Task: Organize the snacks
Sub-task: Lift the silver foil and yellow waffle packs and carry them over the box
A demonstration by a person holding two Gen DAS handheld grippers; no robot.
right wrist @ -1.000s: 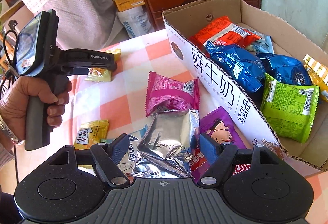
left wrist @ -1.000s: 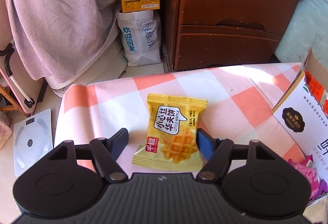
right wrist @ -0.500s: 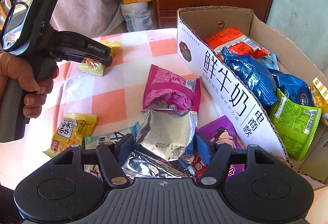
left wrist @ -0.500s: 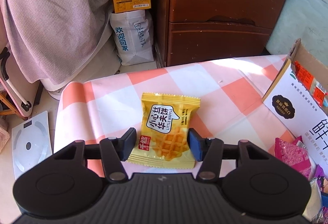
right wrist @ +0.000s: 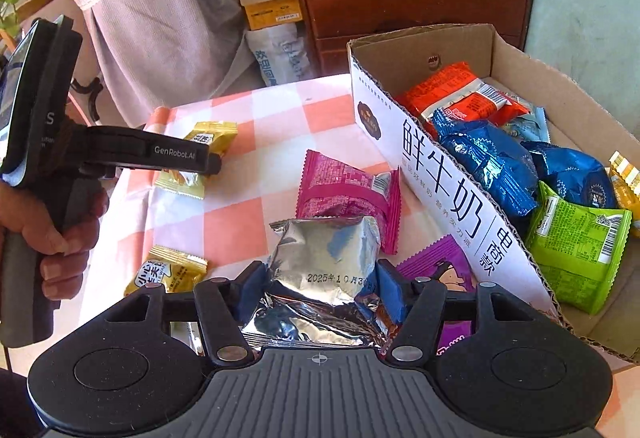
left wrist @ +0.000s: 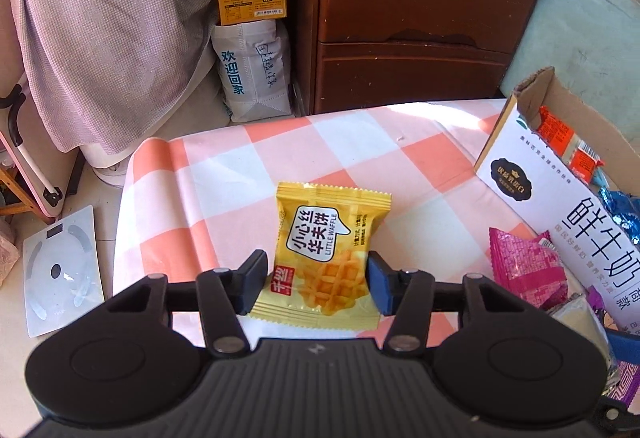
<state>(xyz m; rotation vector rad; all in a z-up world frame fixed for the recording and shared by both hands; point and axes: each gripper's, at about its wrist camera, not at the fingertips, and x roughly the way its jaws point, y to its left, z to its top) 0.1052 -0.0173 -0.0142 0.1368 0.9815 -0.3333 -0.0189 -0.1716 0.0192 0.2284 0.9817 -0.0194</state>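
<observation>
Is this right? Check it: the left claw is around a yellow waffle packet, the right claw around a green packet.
One thing is wrong. The right claw is closing around a silver foil packet, not a green one; the green packet lies in the cardboard box. The right wrist view shows it. The left claw is indeed around the yellow waffle packet.

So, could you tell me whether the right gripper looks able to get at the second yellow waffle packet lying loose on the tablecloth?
Probably not right now: the right gripper is closing on the silver foil packet, so its jaws are occupied. The loose yellow waffle packet lies just beside it, uncovered, so it looks reachable once the foil packet is dropped.
</observation>
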